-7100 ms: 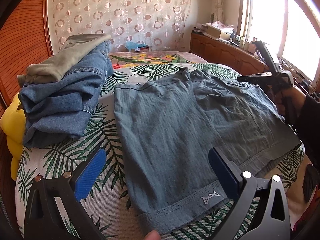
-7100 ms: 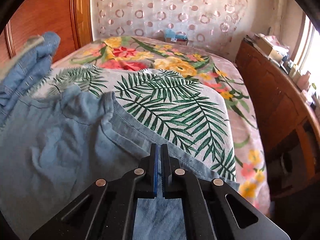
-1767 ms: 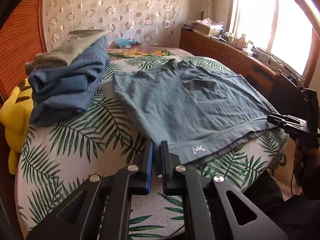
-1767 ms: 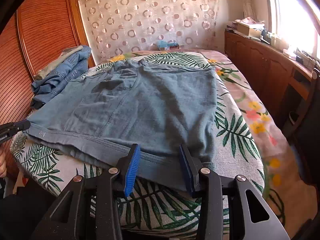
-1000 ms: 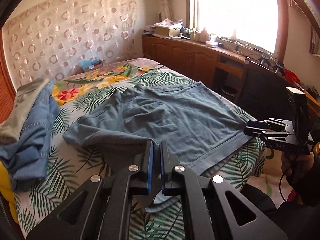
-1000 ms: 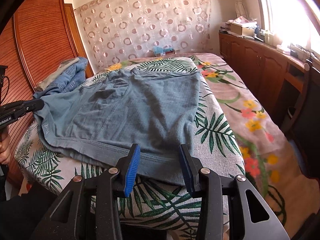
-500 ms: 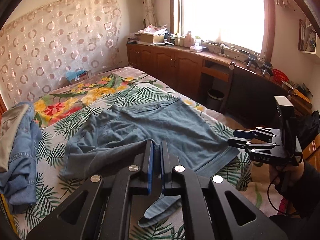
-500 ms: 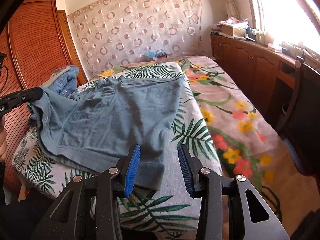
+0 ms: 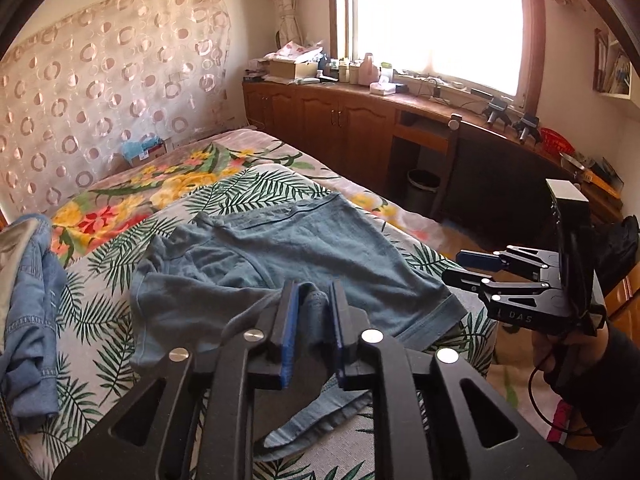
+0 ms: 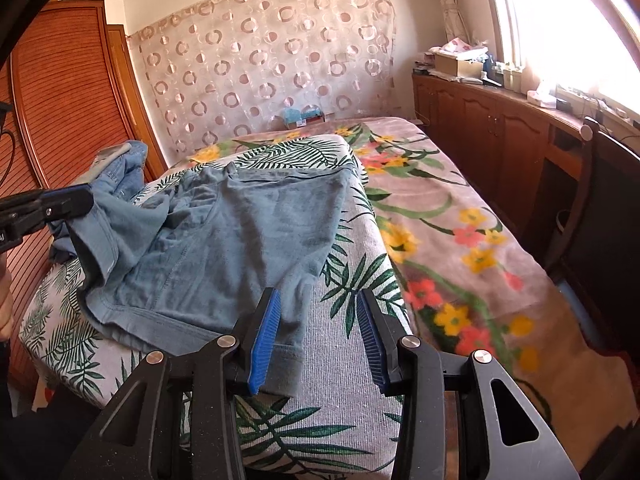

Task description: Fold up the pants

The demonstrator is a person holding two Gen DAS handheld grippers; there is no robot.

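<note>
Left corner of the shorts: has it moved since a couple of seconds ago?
Yes. The corner has been lifted off the bed's near edge and carried in over the shorts, toward the right gripper. The left gripper is now opening.

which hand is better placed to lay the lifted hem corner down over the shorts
Left. The left gripper has the shorts' hem between its opening jaws, raised over them; the right gripper hangs open over the other corner.
</note>
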